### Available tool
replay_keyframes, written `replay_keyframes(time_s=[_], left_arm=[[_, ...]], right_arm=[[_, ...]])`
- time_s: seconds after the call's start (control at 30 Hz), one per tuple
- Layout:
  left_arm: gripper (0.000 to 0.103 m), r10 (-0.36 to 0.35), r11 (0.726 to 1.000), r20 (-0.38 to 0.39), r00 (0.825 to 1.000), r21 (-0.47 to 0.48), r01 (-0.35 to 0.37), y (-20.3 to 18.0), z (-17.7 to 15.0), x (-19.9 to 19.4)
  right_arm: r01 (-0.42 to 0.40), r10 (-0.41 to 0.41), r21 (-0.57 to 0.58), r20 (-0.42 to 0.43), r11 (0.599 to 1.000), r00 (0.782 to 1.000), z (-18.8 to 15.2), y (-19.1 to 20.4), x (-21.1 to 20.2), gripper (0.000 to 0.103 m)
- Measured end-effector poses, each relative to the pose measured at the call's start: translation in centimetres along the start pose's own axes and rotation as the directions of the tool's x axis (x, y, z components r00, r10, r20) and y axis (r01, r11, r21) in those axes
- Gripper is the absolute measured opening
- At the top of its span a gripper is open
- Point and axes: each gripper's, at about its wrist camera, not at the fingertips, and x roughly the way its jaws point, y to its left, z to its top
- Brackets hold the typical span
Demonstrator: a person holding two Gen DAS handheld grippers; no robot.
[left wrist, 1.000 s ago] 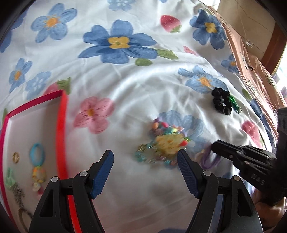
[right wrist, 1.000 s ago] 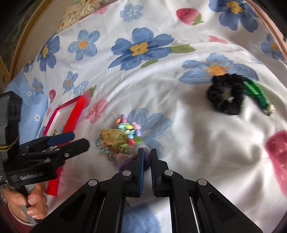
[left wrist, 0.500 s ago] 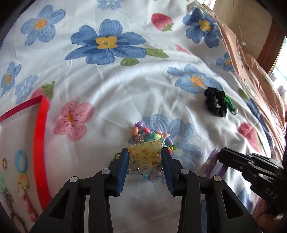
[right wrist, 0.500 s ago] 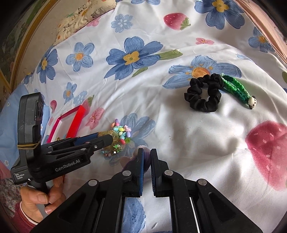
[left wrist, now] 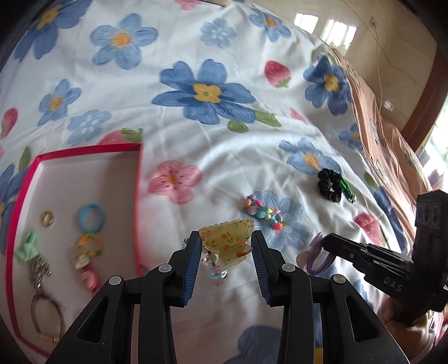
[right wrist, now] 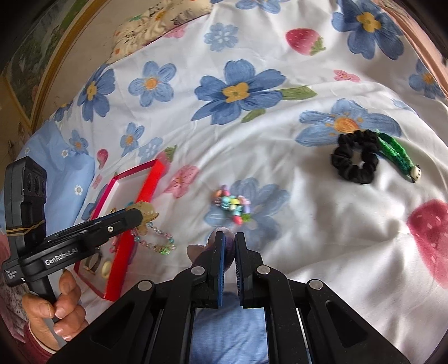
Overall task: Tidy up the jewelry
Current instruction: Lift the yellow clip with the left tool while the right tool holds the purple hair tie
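My left gripper is shut on a yellow translucent hair claw, lifted off the sheet with a pastel bead bracelet dangling from it. My right gripper is shut on a purple hair tie, low over the sheet. A red-rimmed tray at the left holds a blue ring, a gold ring, a green bow piece and other jewelry. A colourful bead bracelet lies on the sheet ahead.
A black scrunchie and a green braided band lie at the right on the flowered sheet. A pillow is at the far end. A brown blanket runs along the bed's right side.
My left gripper closed on the hair claw and lifted it, with the pastel bracelet hanging, up and left toward the tray. My right gripper stayed shut on the purple hair tie.
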Motion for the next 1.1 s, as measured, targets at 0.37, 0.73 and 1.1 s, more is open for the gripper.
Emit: replay_keyframes(time_s=[0.37, 0.73, 1.1], left_arm=[[0.035, -0.016, 0.999, 0.032, 0.999, -0.041, 0.018, 2.9, -2.4, -4.5], [0.036, 0.016, 0.998, -0.021, 1.000, 0.062, -0.015, 0.4, -1.6, 1.4], [0.036, -0.030, 0.999, 0.013, 0.999, 0.013, 0.029, 2.4, -1.7, -1.8]], right_arm=[[-0.038, 0.036, -0.064, -0.017, 0.997, 0.999, -0.6, 3.9, 0.5, 0.006], [-0.015, 0.015, -0.063, -0.006, 0.998, 1.000, -0.7, 3.9, 0.0, 0.006], [-0.007, 0.007, -0.040, 0.010, 0.999, 1.000, -0.4, 3.0, -0.5, 0.006]])
